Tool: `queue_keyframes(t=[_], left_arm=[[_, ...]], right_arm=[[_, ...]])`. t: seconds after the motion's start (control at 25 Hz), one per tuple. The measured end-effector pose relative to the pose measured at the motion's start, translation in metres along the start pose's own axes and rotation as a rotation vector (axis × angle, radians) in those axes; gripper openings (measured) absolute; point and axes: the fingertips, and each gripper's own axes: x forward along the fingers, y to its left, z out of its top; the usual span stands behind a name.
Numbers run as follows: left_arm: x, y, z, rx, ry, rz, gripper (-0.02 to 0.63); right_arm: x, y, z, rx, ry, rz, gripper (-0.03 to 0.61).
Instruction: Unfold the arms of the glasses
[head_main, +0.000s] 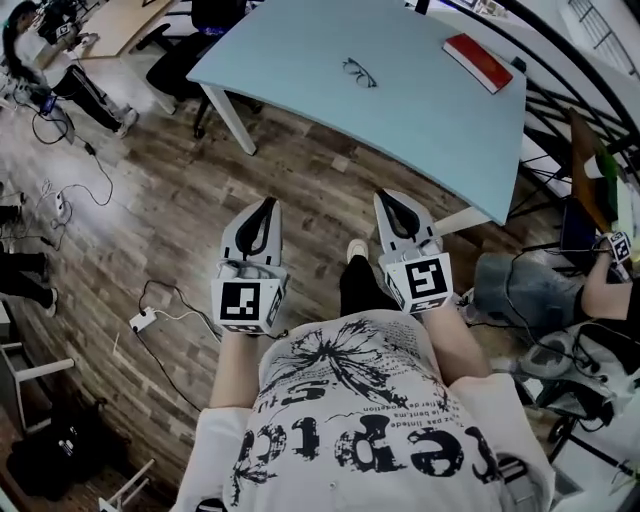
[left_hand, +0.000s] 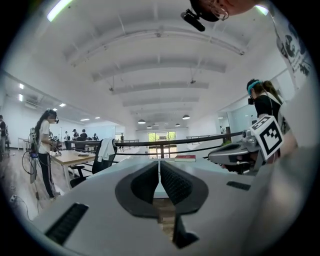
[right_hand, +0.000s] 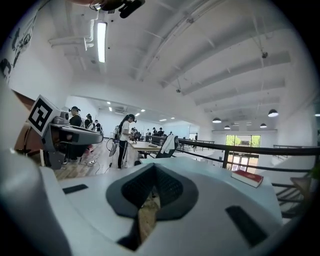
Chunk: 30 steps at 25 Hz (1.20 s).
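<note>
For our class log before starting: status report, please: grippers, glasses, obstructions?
Left gripper shut, empty. Right gripper shut, empty. Glasses on table, untouched, ahead of both. Red book lies well aside.

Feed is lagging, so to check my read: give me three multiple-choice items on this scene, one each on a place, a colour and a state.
1. The glasses lie: A on the table; B under the table; C hanging off its edge.
2. The book is: A green; B red; C black.
3. The right gripper is: A wide open; B shut on the glasses; C shut and empty.
Answers: 1 A, they rest on the tabletop; 2 B, its cover is red; 3 C, its fingers meet with nothing between.
</note>
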Motion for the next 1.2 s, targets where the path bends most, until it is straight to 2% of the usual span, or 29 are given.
queue_keyframes(t=[0.24,0.4,0.76,0.92,1.2], left_arm=[[0.120,0.013,0.024,-0.011,-0.018,0.057,0.026],[0.201,0.011,0.031,0.000,-0.023,0.071,0.026],[0.317,0.012,0.009,-0.016,0.051,0.010,0.026],[0.378,0.027,-0.006,-0.017,0.083,-0.052,0.026],[0.494,0.059,-0.020,0.017,0.136,-0.251,0.026]], right_arm=[[0.083,-0.099,0.010,-0.019,-0.012,0.050,0.011],[0.129,-0.166,0.004,-0.025,-0.002,0.057,0.011],[0.197,-0.248,-0.031,0.007,0.079,0.018,0.011],[0.237,-0.277,-0.049,0.031,0.123,-0.024,0.011],[0.313,-0.330,-0.071,0.109,0.218,-0.170,0.011]])
